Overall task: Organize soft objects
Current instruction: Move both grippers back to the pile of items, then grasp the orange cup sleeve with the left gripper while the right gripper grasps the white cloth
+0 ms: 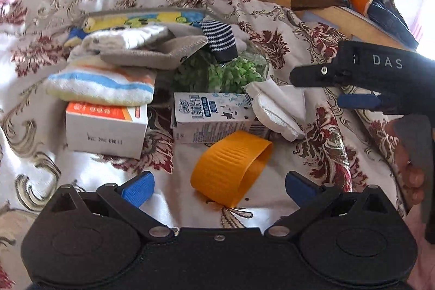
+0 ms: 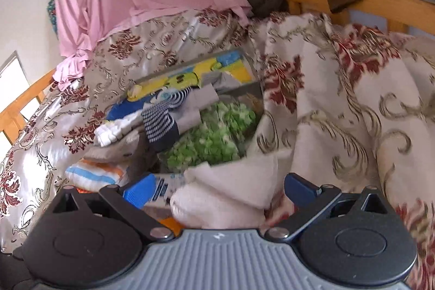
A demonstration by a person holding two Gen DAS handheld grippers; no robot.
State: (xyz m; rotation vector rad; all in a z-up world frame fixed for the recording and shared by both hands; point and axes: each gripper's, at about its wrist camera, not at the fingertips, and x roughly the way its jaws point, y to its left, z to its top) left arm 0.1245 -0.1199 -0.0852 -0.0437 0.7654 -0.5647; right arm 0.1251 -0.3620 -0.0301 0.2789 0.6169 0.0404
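**White cloth sits between the right tongs, not yet pinched**

Taking the milk carton (image 1: 214, 113) as the landmark and reading left to right: to its left stands a white box (image 1: 106, 129) with an orange top, and a striped towel (image 1: 100, 86) lies on that box; behind the towel is a pile of a grey cloth (image 1: 155, 53), a white cloth and a navy striped sock (image 1: 220, 37), all resting against a colourful cartoon bin (image 1: 141, 19); directly behind the carton is a clear bag of green bits (image 1: 233, 72); in front of it lies an orange ribbed band (image 1: 231, 167) on the floral bedspread (image 1: 312, 148).

The left gripper (image 1: 217, 186) hangs wide open in front of the carton, holding nothing, the band between its blue pads (image 1: 138, 188).

The task's thing for now, as I judge it, is the white fluffy cloth (image 1: 274, 108), draped over the carton's right end; its long axis runs from the carton down and to the right. The right gripper (image 2: 217, 192) is the nearer; its own view shows the cloth (image 2: 225, 195) lying straight ahead between spread fingers, which are wide apart and gripping nothing; closing there should catch it.
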